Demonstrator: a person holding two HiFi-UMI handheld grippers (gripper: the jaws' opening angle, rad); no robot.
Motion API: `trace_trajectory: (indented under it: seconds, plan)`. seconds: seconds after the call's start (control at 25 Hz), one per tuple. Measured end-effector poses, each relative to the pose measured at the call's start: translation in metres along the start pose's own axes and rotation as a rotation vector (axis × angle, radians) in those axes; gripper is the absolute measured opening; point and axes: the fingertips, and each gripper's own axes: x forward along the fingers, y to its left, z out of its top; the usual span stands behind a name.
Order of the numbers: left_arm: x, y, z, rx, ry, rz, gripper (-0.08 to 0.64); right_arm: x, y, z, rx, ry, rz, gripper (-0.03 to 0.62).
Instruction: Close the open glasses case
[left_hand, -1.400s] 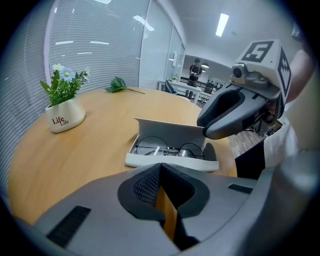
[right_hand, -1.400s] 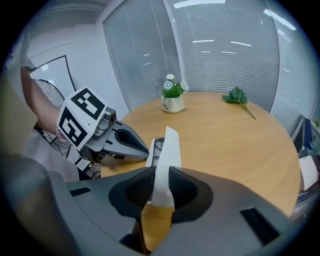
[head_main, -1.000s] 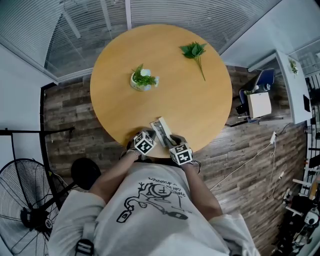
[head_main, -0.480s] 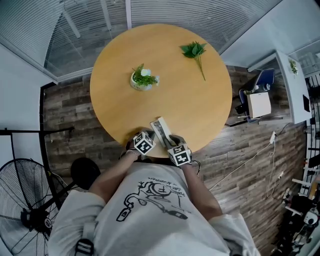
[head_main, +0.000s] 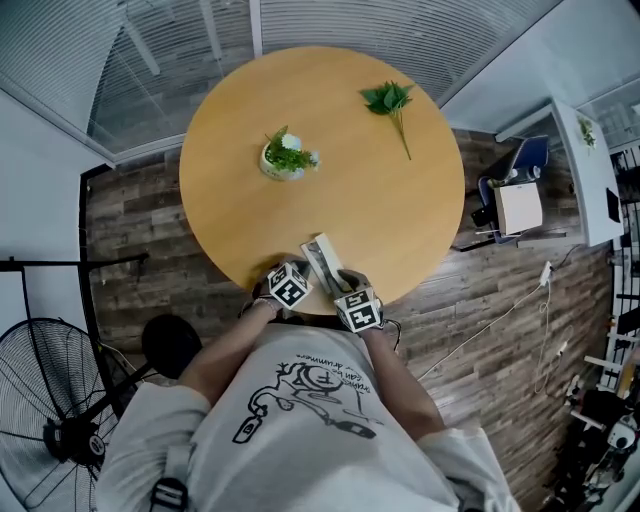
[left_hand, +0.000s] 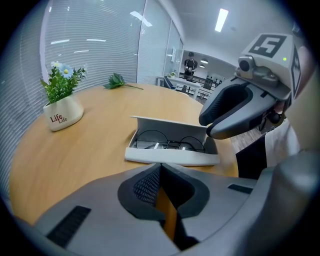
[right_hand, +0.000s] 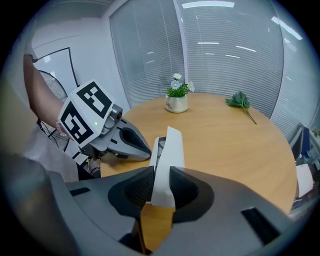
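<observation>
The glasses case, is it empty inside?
No, the left gripper view shows a pair of thin-rimmed glasses lying inside the open glasses case.

Round wooden table on plank floor — blinds behind, fan nearby.

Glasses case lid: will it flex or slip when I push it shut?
Probably stiff: the lid stands straight between the right gripper's jaws. Its smooth shell may slip. The shallow, light-looking base could skid on the table.
</observation>
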Motion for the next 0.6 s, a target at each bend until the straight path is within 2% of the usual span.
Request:
trace_trajectory:
  seconds: [0.6]
  plan:
    - [0.0, 0.001, -0.001, -0.01, 0.003, -0.001, 0.02, 0.007, 0.015, -0.004, -0.024, 0.01, 0.016, 0.104]
